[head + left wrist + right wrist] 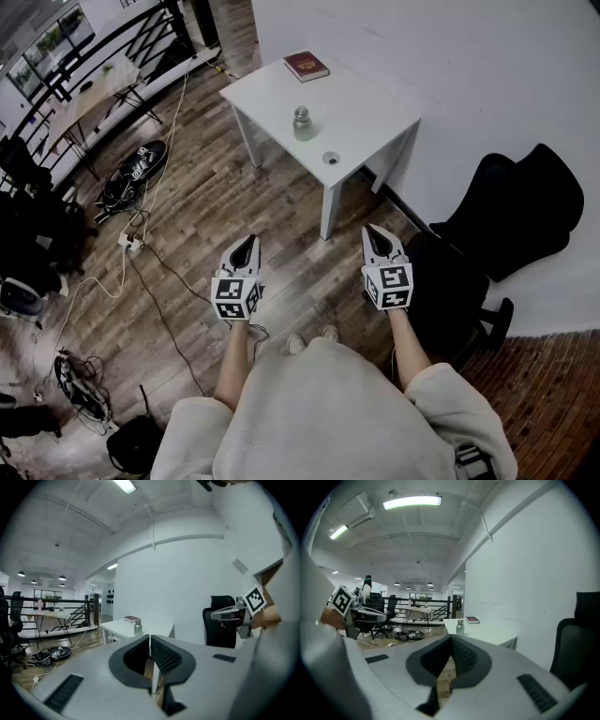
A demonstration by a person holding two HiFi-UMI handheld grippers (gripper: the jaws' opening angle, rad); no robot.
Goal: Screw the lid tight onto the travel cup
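Observation:
A small metal travel cup stands upright near the middle of the white table; it also shows far off in the left gripper view and the right gripper view. Its round lid lies apart on the table near the front edge. My left gripper and right gripper hang over the wooden floor, well short of the table, both shut with nothing between the jaws. The left gripper and the right gripper point toward the table.
A dark red book lies at the table's far corner. A black office chair stands at the right by the white wall. Cables and a power strip trail over the floor at the left, near a desk and railing.

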